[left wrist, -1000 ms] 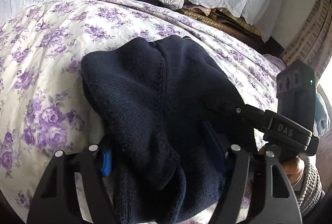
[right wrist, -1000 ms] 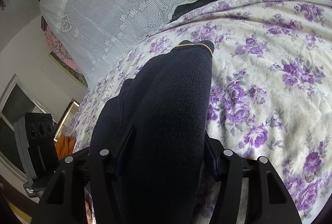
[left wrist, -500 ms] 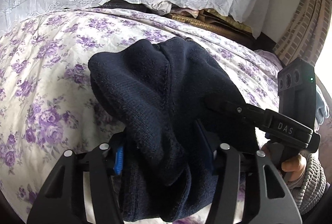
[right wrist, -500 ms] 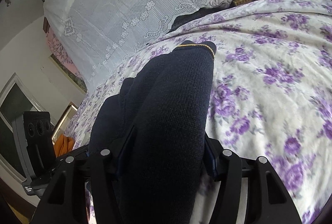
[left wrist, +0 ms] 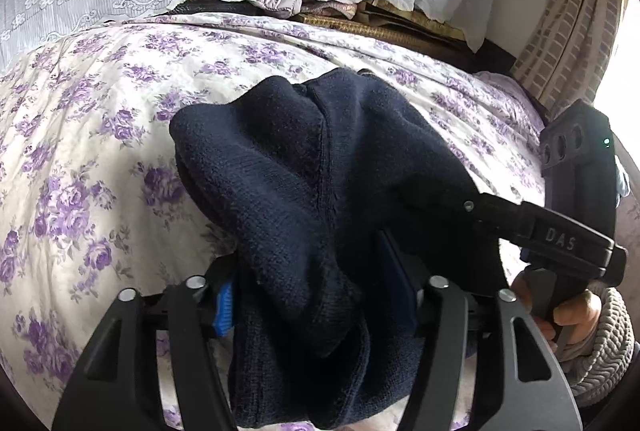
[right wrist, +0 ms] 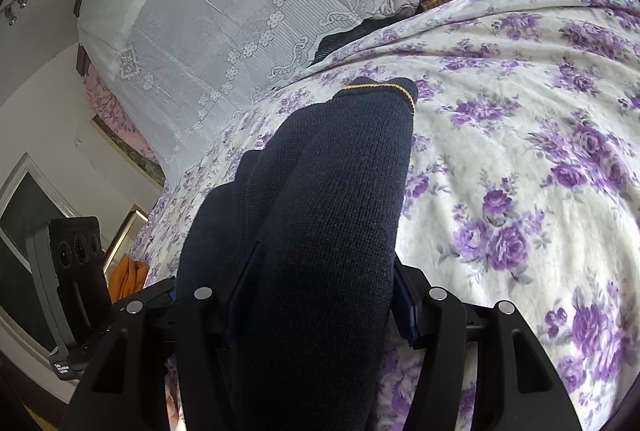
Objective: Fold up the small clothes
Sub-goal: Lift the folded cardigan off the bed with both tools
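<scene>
Left hand-held gripper (left wrist: 316,307) clamped on navy knit garment (left wrist: 304,183), right hand-held gripper (left wrist: 416,195) gripping it, floral bedspread (left wrist: 80,151) beneath

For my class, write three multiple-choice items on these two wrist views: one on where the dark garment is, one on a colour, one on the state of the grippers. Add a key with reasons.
1. Where is the navy knit garment?
A. Under the lace curtain
B. Held over the floral bedspread
C. On the floor

2. What colour is the thin trim on the garment's far edge?
A. Yellow
B. Red
C. White

3. What are the left gripper and right gripper doing?
A. Both open, empty
B. Only one grips
C. Both shut on the garment

Key: 1 B, purple-flowered bedding surrounds the garment; 2 A, a yellow line edges the cuff in the right wrist view; 3 C, knit cloth fills the gap between each pair of fingers.
</scene>
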Motion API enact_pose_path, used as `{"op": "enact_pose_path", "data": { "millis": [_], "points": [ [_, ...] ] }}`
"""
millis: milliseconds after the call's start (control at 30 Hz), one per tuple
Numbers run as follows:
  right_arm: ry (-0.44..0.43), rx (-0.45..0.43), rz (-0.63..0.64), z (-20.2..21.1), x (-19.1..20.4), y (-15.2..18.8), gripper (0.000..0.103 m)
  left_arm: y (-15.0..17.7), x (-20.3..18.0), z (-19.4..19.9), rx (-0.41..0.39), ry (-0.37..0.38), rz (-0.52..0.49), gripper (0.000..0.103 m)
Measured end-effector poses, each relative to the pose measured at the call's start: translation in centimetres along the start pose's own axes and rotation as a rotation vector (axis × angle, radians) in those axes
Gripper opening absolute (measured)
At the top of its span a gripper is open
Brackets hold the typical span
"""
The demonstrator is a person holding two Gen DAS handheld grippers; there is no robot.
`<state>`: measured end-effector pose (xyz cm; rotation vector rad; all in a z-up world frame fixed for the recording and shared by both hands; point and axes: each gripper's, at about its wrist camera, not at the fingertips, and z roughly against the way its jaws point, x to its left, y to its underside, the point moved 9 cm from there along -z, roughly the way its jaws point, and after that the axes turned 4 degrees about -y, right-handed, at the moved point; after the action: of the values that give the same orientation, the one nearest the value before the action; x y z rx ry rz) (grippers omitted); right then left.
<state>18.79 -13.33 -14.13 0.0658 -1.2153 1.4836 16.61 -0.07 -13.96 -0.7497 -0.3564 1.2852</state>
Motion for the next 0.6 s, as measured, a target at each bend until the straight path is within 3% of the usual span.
{"op": "enact_pose_path", "data": {
  "millis": [167,233,333,467,600],
  "points": [
    [0.001,0.006,-0.01,-0.1,-0.2,0.1,0.059,0.1,1.2,-1.4,0.048,0.03,0.076,0.083],
    [0.0,0.012,-0.022,-0.4,-0.4,0.0,0.059,0.3,1.6,-2.2,0.087,0.079,0.122,0.084],
    [-0.008,0.017,-0.04,-0.5,-0.7,0.0,0.059,0.2,1.3,-2.3,0.104,0.159,0.139,0.068],
    [0.001,0.006,-0.016,-0.3,-0.3,0.0,0.059,0.0,0.4,-1.3,0.053,0.108,0.08,0.053],
    [0.008,-0.014,-0.011,1.1,-0.1,0.2,0.058,0.1,-0.2,-0.1,0.029,0.1,0.081,0.047]
  ]
}}
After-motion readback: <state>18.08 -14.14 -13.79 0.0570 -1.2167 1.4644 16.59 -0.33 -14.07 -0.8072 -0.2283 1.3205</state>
